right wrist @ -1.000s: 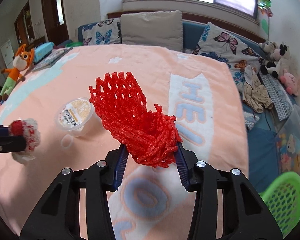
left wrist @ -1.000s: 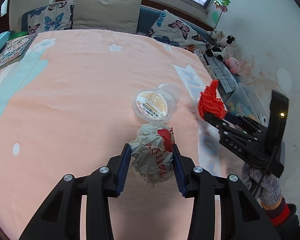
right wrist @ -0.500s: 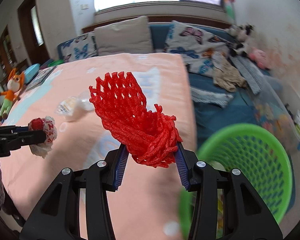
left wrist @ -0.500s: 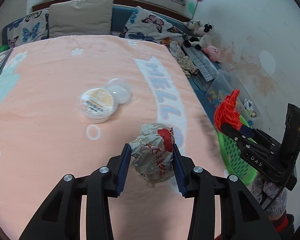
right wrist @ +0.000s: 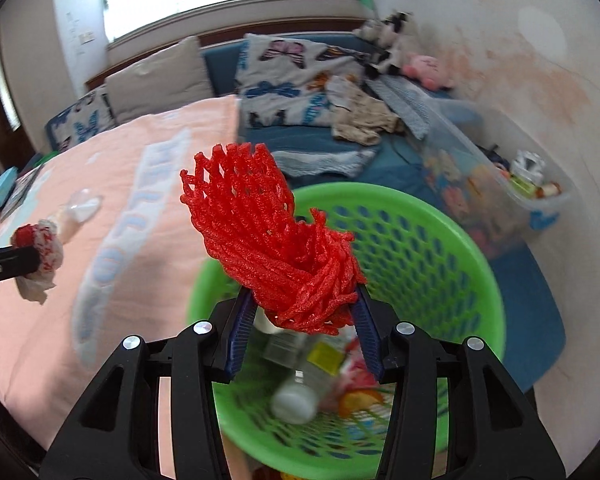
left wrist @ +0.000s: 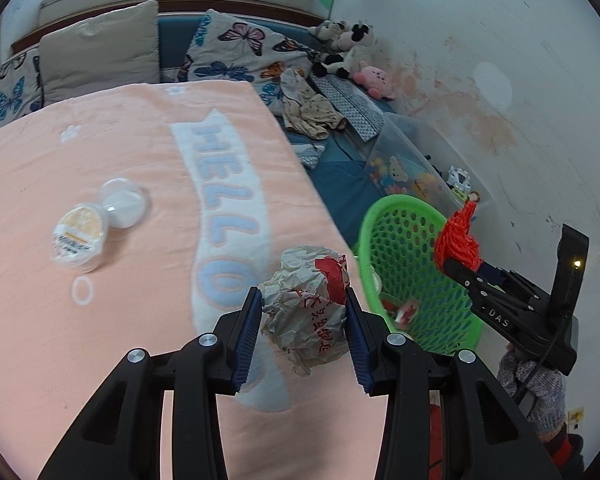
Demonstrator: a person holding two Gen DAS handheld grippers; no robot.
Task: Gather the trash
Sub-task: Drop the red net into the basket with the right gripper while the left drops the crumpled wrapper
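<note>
Peach bedspread (left wrist: pixel 120 340) under lidded plastic cup (left wrist: pixel 82 236)

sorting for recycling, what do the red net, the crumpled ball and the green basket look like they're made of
Red net: looks like soft foam mesh, matte, with puffy strands squashed in the right tool.
Crumpled ball: thin printed paper or wrapper, judging by its sharp creases and red lettering.
Green basket: rigid moulded plastic, slightly glossy, with regular holes.

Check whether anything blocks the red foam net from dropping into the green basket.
Nothing visible does. The right gripper holds the red foam net directly above the green basket, whose mouth is open; only earlier trash lies at its bottom.
</note>
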